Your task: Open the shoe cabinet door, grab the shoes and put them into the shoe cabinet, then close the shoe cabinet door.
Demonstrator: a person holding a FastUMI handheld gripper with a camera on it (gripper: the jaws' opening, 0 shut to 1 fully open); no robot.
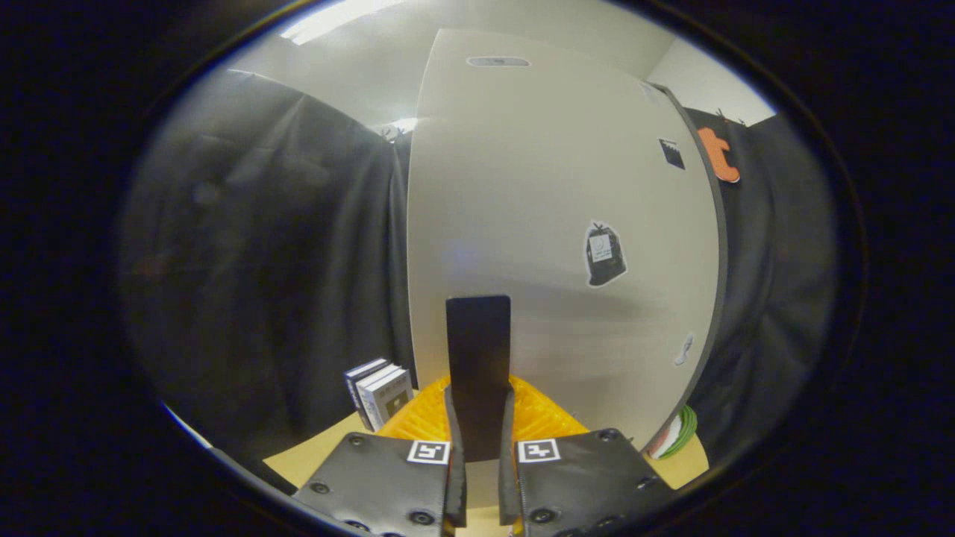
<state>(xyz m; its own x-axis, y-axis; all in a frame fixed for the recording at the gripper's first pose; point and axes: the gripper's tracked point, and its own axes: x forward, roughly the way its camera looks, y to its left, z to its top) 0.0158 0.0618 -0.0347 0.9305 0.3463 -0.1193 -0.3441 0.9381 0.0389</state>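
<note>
The claw (478, 455) is clamped on the dark flat upright handle (478, 365) of the pale smooth shoe cabinet door (552, 194). The door stands directly ahead, a small stack of boxes (379, 391) at its lower left.

The gripper (481, 447) points level ahead, jaws nearly closed, clamping a flat upright handle.

I count: 1 cabinet door (537, 209), 1 dark handle (478, 365) clamped by gripper (481, 455), 3 stickers on door, 2 boxes (379, 394) beside it.
</note>
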